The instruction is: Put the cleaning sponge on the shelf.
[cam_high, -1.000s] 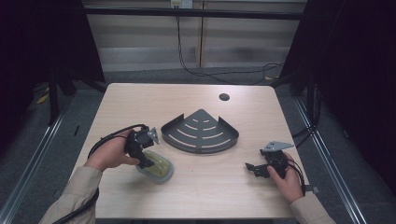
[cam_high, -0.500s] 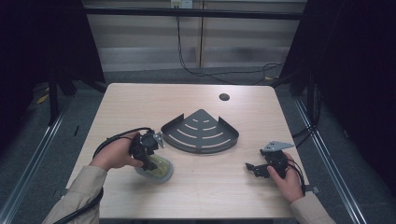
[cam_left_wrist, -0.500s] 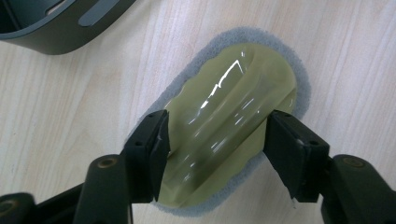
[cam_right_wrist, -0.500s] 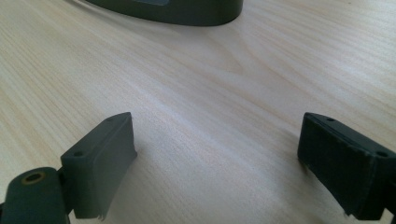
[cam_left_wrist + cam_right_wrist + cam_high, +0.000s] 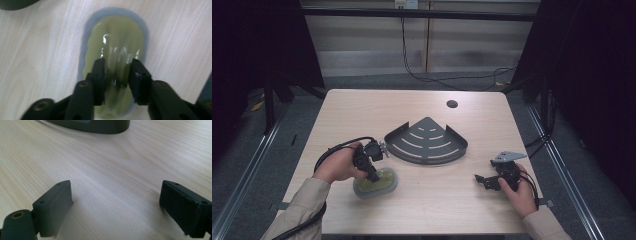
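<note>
An oval, yellow-green glossy item with a grey rim (image 5: 377, 185) lies on the table's front left. In the left gripper view the oval item (image 5: 117, 35) stretches away from the camera, and my left gripper (image 5: 116, 65) points down at it, jaws drawn close and pinching its raised middle. From above, the left gripper (image 5: 373, 174) sits right on the item's near-left part. My right gripper (image 5: 482, 179) rests low at the front right, and in its own view the right gripper (image 5: 116, 195) is wide open over bare wood.
A dark quarter-round slotted shelf tray (image 5: 427, 142) lies at the table's middle, between both hands; its edge (image 5: 100, 126) shows at the top of the right gripper view. A small round hole (image 5: 452, 104) sits farther back. The left gripper's cable (image 5: 332, 150) loops over the left hand.
The left hand has turned slightly and settled onto the oval item, which has shifted a little to the left. The right gripper has not moved.
</note>
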The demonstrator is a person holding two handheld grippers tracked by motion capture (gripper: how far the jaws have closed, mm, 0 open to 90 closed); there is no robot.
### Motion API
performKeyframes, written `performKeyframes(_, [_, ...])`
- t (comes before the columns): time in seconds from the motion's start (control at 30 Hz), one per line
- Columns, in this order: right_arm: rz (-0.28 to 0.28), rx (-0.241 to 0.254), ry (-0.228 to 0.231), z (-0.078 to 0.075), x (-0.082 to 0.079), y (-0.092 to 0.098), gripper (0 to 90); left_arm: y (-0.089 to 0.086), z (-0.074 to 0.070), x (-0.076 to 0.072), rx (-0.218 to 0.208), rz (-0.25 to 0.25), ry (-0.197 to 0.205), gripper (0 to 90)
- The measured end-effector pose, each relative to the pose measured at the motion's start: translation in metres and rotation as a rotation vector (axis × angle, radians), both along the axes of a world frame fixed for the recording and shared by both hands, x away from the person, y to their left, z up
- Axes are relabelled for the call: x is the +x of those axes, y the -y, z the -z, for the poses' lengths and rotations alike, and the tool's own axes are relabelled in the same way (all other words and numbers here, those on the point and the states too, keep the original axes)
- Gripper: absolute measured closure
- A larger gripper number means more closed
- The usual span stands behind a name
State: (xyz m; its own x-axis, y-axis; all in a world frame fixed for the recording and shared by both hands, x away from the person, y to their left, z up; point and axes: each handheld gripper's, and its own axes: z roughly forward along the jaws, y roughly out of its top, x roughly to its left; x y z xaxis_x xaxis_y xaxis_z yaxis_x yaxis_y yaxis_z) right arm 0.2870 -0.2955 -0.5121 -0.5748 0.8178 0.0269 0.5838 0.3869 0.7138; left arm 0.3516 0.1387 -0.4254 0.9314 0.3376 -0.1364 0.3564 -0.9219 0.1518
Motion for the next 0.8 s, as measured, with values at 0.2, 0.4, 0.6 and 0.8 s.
performKeyframes(0.2, [0.002, -0.002, 0.0, 0.0, 0.0, 0.0, 10.7, -0.001, -0.003, 0.001, 0.004, -0.049, -0.036, 71.5])
performKeyframes(0.4, [0.002, -0.002, 0.0, 0.0, 0.0, 0.0, 10.7, -0.003, -0.01, 0.003, 0.02, -0.08, -0.048, 71.5])
performKeyframes(0.6, [0.001, -0.001, 0.0, 0.0, 0.0, 0.0, 10.7, -0.004, -0.017, 0.006, 0.035, -0.109, -0.055, 71.4])
performKeyframes(0.8, [0.001, -0.001, 0.0, 0.0, 0.0, 0.0, 10.7, -0.005, -0.022, 0.008, 0.017, -0.132, -0.048, 71.4])
